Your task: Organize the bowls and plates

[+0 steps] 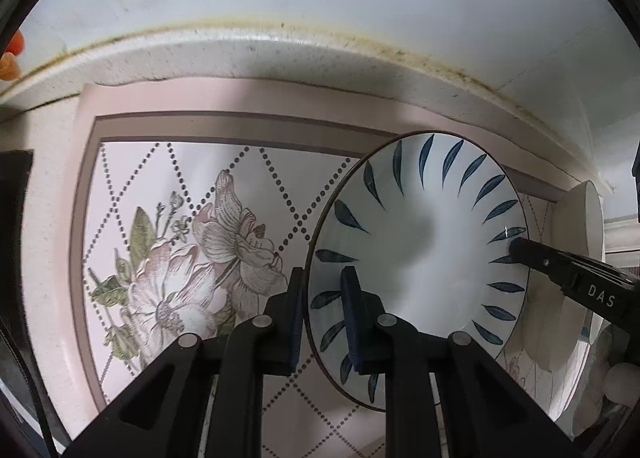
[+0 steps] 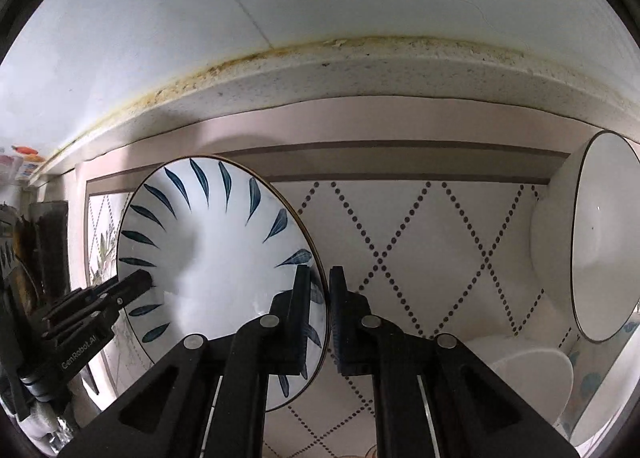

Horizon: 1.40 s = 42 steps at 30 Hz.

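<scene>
Plate transfer is in progress: left tool and right tool each clamp its rim, with white bowls still unsorted nearby.

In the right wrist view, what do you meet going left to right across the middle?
Left gripper → blue-leaf plate → right gripper → dotted-diamond mat → white bowl.
</scene>
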### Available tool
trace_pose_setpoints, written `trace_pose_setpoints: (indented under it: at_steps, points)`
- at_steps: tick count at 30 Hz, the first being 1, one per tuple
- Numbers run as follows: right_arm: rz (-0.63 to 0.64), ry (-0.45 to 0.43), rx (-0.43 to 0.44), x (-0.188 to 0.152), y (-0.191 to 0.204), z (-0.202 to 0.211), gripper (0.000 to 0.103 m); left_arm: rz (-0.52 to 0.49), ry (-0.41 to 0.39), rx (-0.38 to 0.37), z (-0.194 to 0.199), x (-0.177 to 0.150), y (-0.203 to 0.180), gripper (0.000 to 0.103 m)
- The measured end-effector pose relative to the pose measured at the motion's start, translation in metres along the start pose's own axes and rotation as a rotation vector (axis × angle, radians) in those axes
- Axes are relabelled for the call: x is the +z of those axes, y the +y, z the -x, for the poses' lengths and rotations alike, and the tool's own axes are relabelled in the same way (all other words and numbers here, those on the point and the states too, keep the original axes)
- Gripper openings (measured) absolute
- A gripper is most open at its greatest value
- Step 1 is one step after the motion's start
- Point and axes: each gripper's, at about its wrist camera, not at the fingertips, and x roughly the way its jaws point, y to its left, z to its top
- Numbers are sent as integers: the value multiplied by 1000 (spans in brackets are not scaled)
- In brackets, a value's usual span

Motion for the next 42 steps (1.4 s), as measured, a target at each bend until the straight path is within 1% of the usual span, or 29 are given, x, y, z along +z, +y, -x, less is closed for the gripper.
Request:
trace_pose_setpoints:
  at_steps: [6, 9, 11, 18, 21, 25, 29, 32, 35, 39, 42]
  points:
    - [23, -3, 41, -16, 3, 23, 11, 2, -9, -3, 35, -24, -4, 15]
    - [54, -11, 48, -32, 7, 40, 11, -16, -26, 5, 56, -44, -8, 15]
    - [73, -11, 51, -45, 11, 50, 11, -23, -34, 5, 72, -65, -9, 15]
    - [141, 0, 72, -103, 14, 81, 11, -29, -53, -9, 111, -126, -23, 15]
    - [165, 22, 81, -139, 13, 86, 11, -32, -46, -9, 119, -148, -24, 15]
    - [187, 55, 85, -179, -1, 90, 11, -40, -17, 0, 110, -177, -31, 15]
    - [185, 79, 88, -208, -9, 81, 11, -50, 38, 13, 88, -197, -32, 15]
    - [178, 99, 88, -227, -14, 72, 11, -60, 64, 26, 77, -209, -34, 15]
    - [180, 111, 85, -237, -16, 62, 11, -63, 80, 47, 65, -215, -35, 15]
    - [175, 119, 79, -249, -22, 54, 11, -56, 96, 56, 55, -218, -37, 16]
    - [169, 122, 71, -250, -27, 47, 11, -62, 98, 69, 49, -218, -43, 16]
